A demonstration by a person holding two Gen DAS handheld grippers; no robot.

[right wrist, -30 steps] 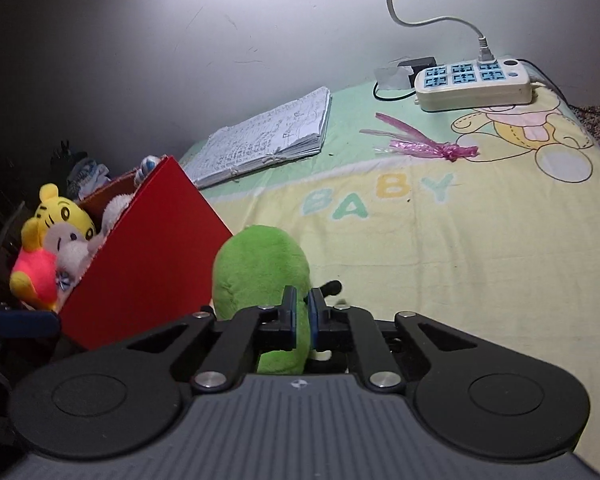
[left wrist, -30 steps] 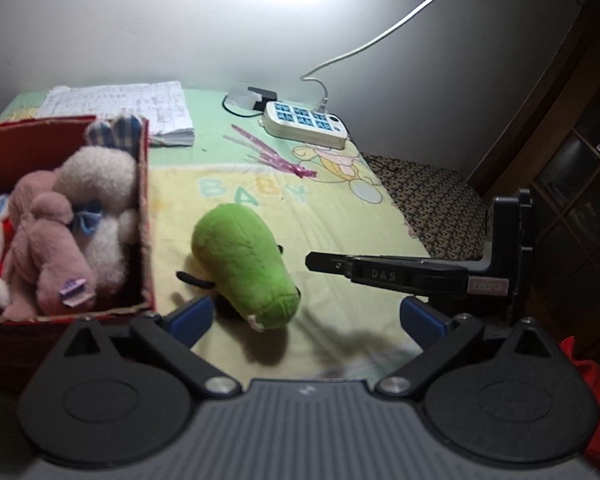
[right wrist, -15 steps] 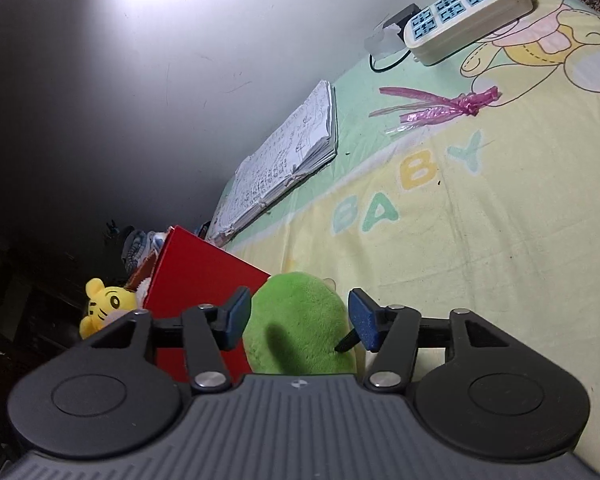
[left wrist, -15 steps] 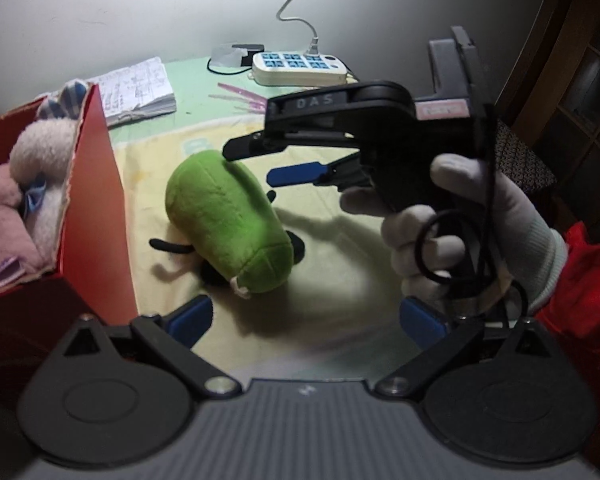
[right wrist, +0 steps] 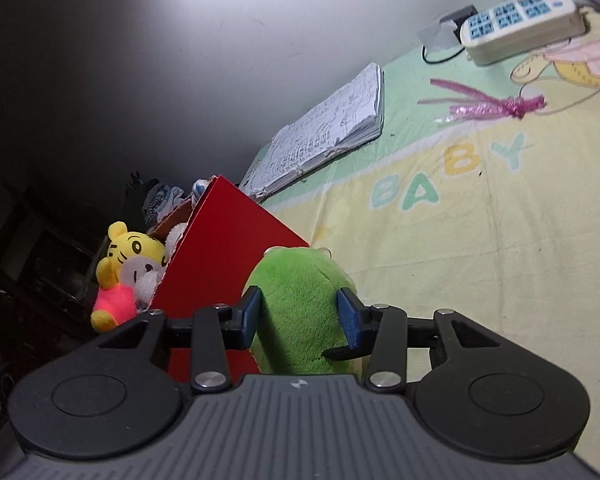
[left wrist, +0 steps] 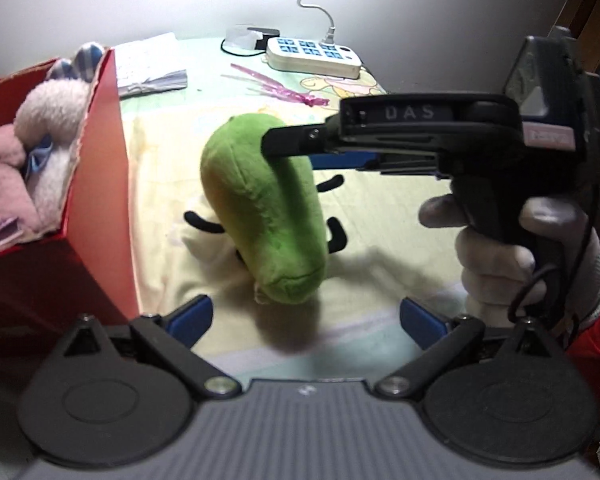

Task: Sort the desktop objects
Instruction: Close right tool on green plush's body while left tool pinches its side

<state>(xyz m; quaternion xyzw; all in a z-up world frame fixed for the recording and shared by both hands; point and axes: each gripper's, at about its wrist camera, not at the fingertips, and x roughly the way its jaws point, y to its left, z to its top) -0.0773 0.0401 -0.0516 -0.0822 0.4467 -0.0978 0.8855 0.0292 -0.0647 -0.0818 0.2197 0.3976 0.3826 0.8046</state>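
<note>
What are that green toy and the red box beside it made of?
The green toy looks like soft plush fabric: fuzzy, matte pile that dents between the right gripper pads. The red box appears to be cardboard, smooth matte red outside, with a pale, ragged torn rim.

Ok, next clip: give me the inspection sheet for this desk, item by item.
Surface: a baby-print cloth covers the desk.
Job's things: green plush toy beside the red box; the box holds a pink plush, a white plush and a yellow tiger plush.
Clutter: notebook, pink ribbon.
Grippers: right claw straddles the green toy, pads at its sides, grip not confirmed; left claw open, holding nothing.
Cables: white power strip with its cord running up the wall.
Surroundings: grey wall, dark wooden furniture at the right of the left view.
</note>
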